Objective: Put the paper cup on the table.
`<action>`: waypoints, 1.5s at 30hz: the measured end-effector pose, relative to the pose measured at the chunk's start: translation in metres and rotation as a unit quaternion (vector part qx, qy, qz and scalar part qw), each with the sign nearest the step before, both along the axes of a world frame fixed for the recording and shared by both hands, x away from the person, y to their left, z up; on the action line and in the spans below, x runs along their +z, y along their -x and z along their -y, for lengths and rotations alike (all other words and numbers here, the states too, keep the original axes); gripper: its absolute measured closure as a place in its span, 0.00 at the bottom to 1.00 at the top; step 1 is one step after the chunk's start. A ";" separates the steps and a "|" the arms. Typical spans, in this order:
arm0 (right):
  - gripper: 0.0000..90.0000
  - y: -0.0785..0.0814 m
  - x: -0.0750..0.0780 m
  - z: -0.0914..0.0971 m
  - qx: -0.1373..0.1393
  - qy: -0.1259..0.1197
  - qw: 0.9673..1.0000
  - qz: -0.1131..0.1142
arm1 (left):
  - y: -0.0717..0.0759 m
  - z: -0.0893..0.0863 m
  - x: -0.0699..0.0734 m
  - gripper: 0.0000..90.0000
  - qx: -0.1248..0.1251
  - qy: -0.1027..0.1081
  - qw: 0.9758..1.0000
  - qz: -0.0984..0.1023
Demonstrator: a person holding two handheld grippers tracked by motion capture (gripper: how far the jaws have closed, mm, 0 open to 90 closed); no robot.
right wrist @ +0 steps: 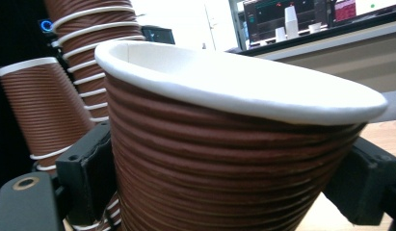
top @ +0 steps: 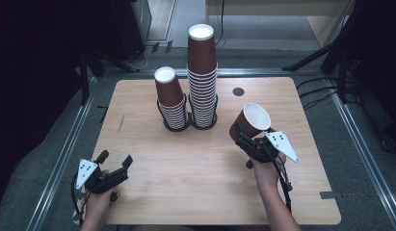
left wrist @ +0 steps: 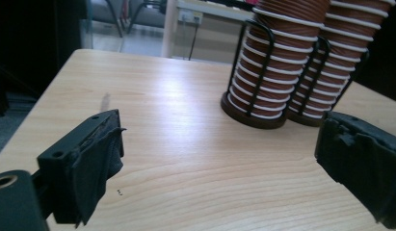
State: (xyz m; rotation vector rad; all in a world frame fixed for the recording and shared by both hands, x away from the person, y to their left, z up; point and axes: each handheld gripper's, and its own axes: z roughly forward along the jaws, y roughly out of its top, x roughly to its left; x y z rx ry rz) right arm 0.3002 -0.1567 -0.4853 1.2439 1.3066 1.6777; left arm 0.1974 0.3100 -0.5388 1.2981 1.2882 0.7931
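My right gripper [top: 244,138] is shut on a ribbed brown paper cup [top: 252,120] with a white inside, held tilted above the right half of the wooden table [top: 186,163]. In the right gripper view the cup [right wrist: 224,159] sits between both jaws. Two stacks of like cups stand in black wire holders at the table's back middle: a short stack [top: 170,98] and, to its right, a tall stack [top: 202,72]. My left gripper [top: 116,158] hovers near the front left corner, open, nothing between its jaws. The left gripper view looks toward the short stack [left wrist: 265,72] and the tall stack [left wrist: 330,62].
A small dark round cap [top: 238,91] sits in the tabletop behind the held cup. Black stand legs and cables [top: 325,89] lie on the floor around the table. Bare wood stretches between the two grippers and the stacks.
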 end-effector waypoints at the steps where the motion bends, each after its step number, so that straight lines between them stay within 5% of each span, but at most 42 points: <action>1: 0.13 -0.001 -0.001 0.002 -0.001 0.002 1.000 0.000 | 0.001 -0.002 -0.001 0.05 0.005 -0.001 1.000 0.000; 6: 0.13 -0.012 -0.007 0.011 -0.028 0.022 0.999 -0.002 | 0.001 -0.007 -0.006 0.05 0.020 -0.011 1.000 -0.016; 9: 0.13 -0.021 -0.011 0.017 -0.041 0.027 0.999 -0.008 | 0.003 -0.005 -0.007 0.06 0.011 -0.032 0.999 -0.018; 13: 0.13 -0.032 -0.017 0.021 -0.055 0.065 0.996 0.000 | 0.003 0.001 -0.008 0.07 0.000 -0.063 0.998 -0.020; 14: 0.13 -0.039 -0.021 0.021 -0.066 0.104 0.992 0.003 | 0.003 0.001 -0.009 0.07 -0.002 -0.067 0.998 -0.021; 16: 0.13 -0.042 -0.023 0.020 -0.076 0.119 0.990 0.004 | 0.003 0.002 -0.009 0.07 -0.007 -0.067 0.997 -0.024; 17: 0.13 -0.049 -0.027 0.019 -0.090 0.158 0.983 -0.009 | 0.003 0.001 -0.009 0.07 -0.007 -0.065 0.997 -0.027; 18: 0.13 -0.052 -0.029 0.019 -0.091 0.167 0.982 -0.016 | 0.002 0.000 -0.009 0.07 -0.007 -0.061 0.998 -0.031; 22: 0.13 -0.058 -0.034 0.020 -0.085 0.169 0.982 -0.031 | 0.001 -0.006 -0.008 0.07 -0.007 -0.035 0.999 -0.035; 23: 0.13 -0.061 -0.036 0.019 -0.087 0.182 0.979 -0.040 | 0.001 -0.007 -0.008 0.07 -0.007 -0.031 0.999 -0.036; 28: 0.12 -0.067 -0.040 0.020 -0.101 0.194 0.974 -0.050 | 0.000 -0.007 -0.009 0.07 -0.009 -0.027 0.999 -0.042; 32: 0.12 -0.079 -0.044 0.023 -0.122 0.208 0.966 -0.089 | -0.001 -0.006 -0.009 0.07 -0.010 -0.033 0.998 -0.047; 39: 0.12 -0.088 -0.044 0.021 -0.122 0.214 0.963 -0.107 | -0.002 -0.007 -0.009 0.07 -0.011 -0.029 0.998 -0.050; 41: 0.12 -0.091 -0.044 0.021 -0.114 0.204 0.966 -0.110 | -0.001 -0.007 -0.009 0.07 -0.011 -0.030 0.998 -0.049; 45: 0.11 -0.095 -0.045 0.020 -0.113 0.197 0.966 -0.123 | -0.001 -0.007 -0.009 0.07 -0.012 -0.029 0.998 -0.048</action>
